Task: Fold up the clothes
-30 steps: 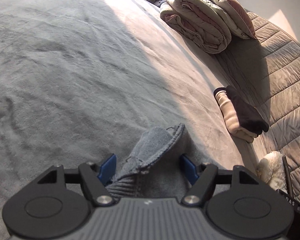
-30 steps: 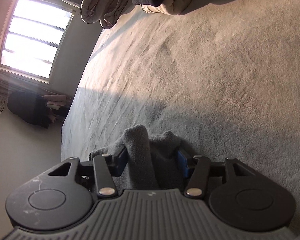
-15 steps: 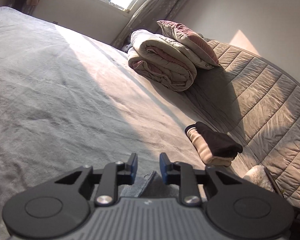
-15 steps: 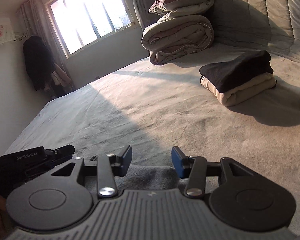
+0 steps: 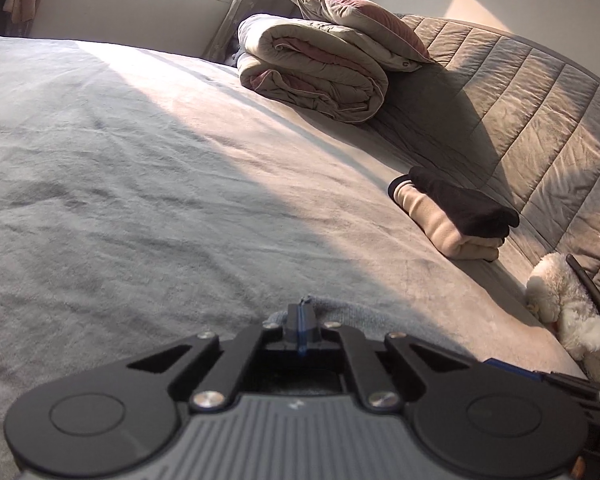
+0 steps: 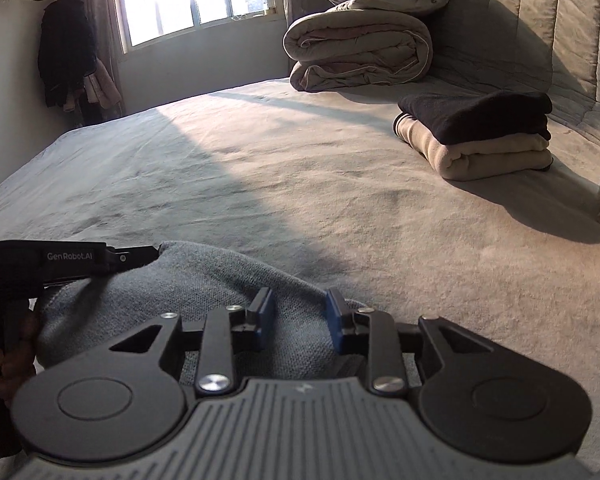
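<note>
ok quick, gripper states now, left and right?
Left gripper: shut, pinching an edge of the grey garment.
Right gripper: jaws closing, garment between them, pads not yet pressing.

grey garment (image 6: pixel 204 292): knitted cloth, fine-grained, matt. bed cover (image 5: pixel 148 184): plush cloth, short nap, matt, lightly creased. headboard (image 5: pixel 540 112), at two o'clock: quilted fabric, faint sheen. right gripper (image 6: pixel 296 312): matt black plastic, ribbed grey housing, bright metal screws, blue pads. soft toy (image 5: pixel 568 304): white, fluffy pile.
</note>
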